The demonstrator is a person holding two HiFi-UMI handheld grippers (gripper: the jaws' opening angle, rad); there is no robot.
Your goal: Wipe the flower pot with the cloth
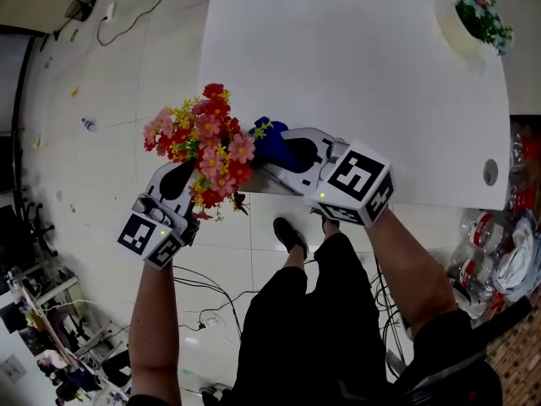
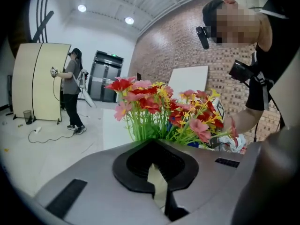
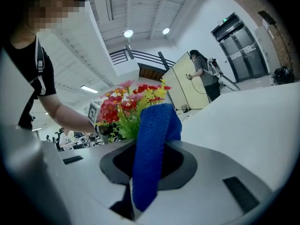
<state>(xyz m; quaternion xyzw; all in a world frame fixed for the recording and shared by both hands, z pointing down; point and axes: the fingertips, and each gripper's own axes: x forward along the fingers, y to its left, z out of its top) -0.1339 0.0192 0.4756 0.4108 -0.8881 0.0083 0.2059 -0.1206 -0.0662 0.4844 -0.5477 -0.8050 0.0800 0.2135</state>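
- The flower pot (image 2: pixel 157 182) is up off the white table (image 1: pixel 355 74), at its near left corner, with only a cream sliver showing under the red, pink and yellow flowers (image 1: pixel 205 140).
- The left gripper (image 1: pixel 179 178) has its jaws clamped on that cream edge.
- The right gripper (image 1: pixel 294 154) has its jaws pinched on the blue cloth (image 3: pixel 151 149), which is folded up against the bouquet.
- A second potted plant (image 1: pixel 475 17) sits at the table's far corner.

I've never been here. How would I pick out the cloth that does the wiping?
Start at the big white table and go to its near edge, where the right gripper points at the bunch of flowers. The cloth hangs pinched in its jaws: the only deep blue, fuzzy thing beside those red, pink and yellow blooms.
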